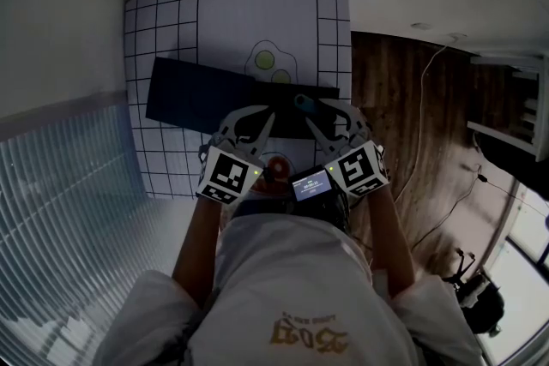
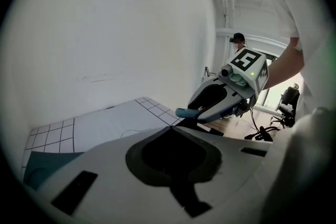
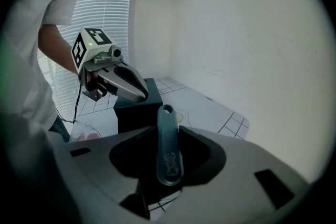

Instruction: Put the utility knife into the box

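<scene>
A long dark box [image 1: 214, 96] lies across the grid mat [image 1: 163, 21] on the table. My right gripper [image 1: 314, 117] is shut on a teal utility knife [image 1: 303, 102]. The knife stands up between the right gripper's [image 3: 164, 131] two jaws, its rounded end [image 3: 167, 110] pointing toward the box [image 3: 134, 108]. My left gripper [image 1: 262, 123] hangs just to the left of it, over the box's near edge. Its [image 2: 170, 128] jaws meet at the tips with nothing between them. In the left gripper view the right gripper [image 2: 220, 99] hovers just ahead, the knife tip [image 2: 185, 112] sticking out of it.
A drawn outline with two green circles [image 1: 268, 63] marks the mat beyond the box. Wooden floor [image 1: 395, 99] with a loose cable [image 1: 425, 124] lies to the right of the table. A ribbed panel [image 1: 69, 176] runs along the left, and a white wall stands behind.
</scene>
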`<state>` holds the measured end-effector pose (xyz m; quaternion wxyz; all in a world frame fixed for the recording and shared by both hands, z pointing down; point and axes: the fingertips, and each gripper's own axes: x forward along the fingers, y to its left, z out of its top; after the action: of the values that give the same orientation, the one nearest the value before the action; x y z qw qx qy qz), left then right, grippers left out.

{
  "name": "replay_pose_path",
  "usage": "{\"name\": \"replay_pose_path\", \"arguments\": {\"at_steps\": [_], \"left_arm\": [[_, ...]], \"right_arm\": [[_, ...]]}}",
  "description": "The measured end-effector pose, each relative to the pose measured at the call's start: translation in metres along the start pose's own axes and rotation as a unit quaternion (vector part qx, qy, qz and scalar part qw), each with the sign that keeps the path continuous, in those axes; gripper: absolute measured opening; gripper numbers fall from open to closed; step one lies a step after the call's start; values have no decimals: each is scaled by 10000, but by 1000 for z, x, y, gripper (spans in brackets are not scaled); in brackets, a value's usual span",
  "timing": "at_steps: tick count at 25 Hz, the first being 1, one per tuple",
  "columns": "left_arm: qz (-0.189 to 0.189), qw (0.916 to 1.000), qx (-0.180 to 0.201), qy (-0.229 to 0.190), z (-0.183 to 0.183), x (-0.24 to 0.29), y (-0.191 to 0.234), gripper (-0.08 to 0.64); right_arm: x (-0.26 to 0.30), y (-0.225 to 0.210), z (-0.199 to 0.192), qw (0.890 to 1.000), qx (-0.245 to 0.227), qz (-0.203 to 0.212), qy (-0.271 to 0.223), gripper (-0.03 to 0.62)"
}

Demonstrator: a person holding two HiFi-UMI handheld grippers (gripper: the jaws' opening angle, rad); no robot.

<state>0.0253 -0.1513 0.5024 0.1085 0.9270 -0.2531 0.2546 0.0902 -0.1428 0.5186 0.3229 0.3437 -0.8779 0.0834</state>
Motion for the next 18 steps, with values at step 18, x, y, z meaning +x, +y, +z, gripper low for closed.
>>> {"name": "replay_pose_path", "arguments": {"at_steps": [18], "left_arm": [[-308, 9963, 331, 733, -32, 23, -11, 8]], "right_arm": [[55, 21, -43, 9911, -753, 214, 1078, 138]]}}
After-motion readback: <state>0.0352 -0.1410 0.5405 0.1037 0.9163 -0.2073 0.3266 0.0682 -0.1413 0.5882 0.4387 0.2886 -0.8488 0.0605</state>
